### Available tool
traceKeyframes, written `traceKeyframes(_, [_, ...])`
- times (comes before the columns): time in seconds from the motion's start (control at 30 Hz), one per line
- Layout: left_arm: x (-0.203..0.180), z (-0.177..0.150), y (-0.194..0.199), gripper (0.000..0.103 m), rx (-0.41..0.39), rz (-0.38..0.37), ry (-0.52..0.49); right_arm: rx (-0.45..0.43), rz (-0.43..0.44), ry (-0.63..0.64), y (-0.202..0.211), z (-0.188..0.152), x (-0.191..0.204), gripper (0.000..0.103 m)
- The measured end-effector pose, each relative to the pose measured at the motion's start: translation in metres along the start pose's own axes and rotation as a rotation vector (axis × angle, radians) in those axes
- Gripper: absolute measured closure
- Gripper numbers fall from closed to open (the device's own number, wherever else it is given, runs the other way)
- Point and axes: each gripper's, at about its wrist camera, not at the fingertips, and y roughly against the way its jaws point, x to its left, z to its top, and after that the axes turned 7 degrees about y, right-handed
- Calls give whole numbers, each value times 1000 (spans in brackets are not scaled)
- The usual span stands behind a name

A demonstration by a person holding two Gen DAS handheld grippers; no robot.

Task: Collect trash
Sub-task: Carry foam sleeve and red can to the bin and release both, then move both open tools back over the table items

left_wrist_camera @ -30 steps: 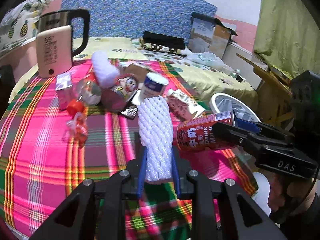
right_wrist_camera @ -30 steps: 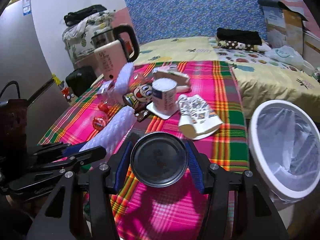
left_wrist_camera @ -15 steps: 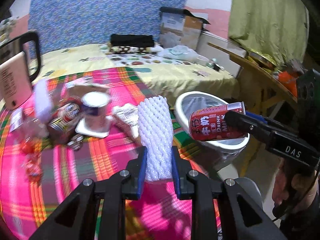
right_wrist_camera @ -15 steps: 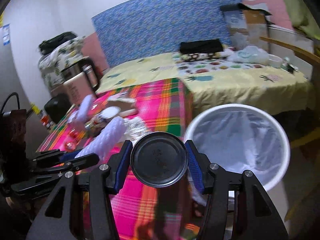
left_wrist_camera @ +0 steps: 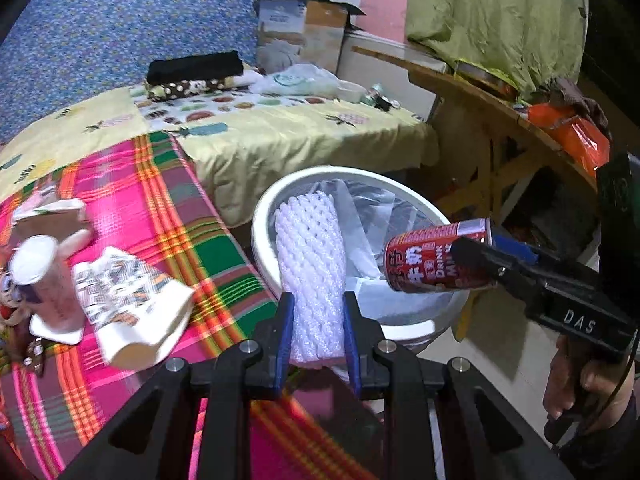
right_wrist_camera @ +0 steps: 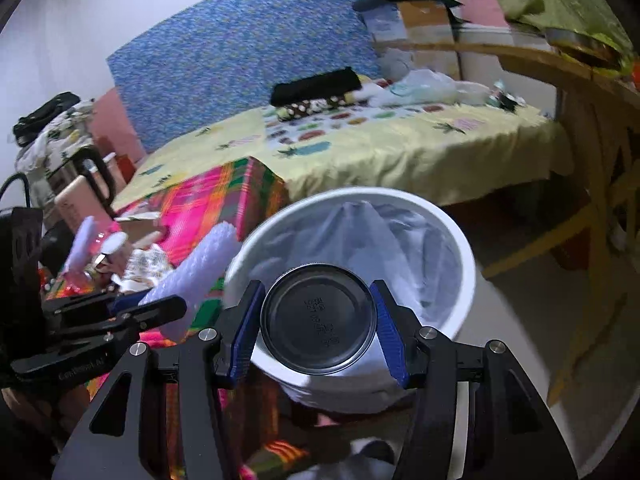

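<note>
My left gripper (left_wrist_camera: 315, 322) is shut on a white foam net sleeve (left_wrist_camera: 310, 256), which stands upright in front of the white trash bin (left_wrist_camera: 280, 200) lined with a clear bag. The sleeve (right_wrist_camera: 200, 264) and left gripper (right_wrist_camera: 160, 306) also show at the left of the right wrist view. My right gripper (right_wrist_camera: 318, 330) is shut on a red drink can, whose dark bottom (right_wrist_camera: 319, 319) faces the camera over the bin (right_wrist_camera: 460, 248). In the left wrist view the red can (left_wrist_camera: 436, 256) hangs over the bin's right rim, held by the right gripper (left_wrist_camera: 476, 254).
The pink plaid table (left_wrist_camera: 160, 208) at left holds a paper cup (left_wrist_camera: 38, 276), a crumpled printed wrapper (left_wrist_camera: 128, 300) and other litter. A bed with a yellow sheet (left_wrist_camera: 280, 132) lies behind. A wooden table (left_wrist_camera: 480, 96) stands at right. A kettle (right_wrist_camera: 80, 196) sits far left.
Both grippers have swung right from above the plaid table to the trash bin, each carrying its item. The bin now fills the middle of both views.
</note>
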Motion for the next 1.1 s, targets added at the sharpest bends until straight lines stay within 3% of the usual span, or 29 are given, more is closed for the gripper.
traceKeyframes(0.33, [-13,7,-23,74,41,-23,-20,73,-23,-29,-10,-5,-20,48])
traceKeyframes(0.5, [-13,11,-27,50,35,-33,-9,52,-40,-12,-6,-5,-19,48])
traceKeyframes(0.57, [-12,12,-26,47,26,-43,-2,48,-44,-13,-5,-4,-18,48])
traceKeyframes(0.9, [-1,7,-8,47,-8,-30,39,8,-23,-21,6,-2,-9,47])
traceKeyframes(1.1, [8,-6,14,47,-35,0,67,17,32,-5,11,-3,10,47])
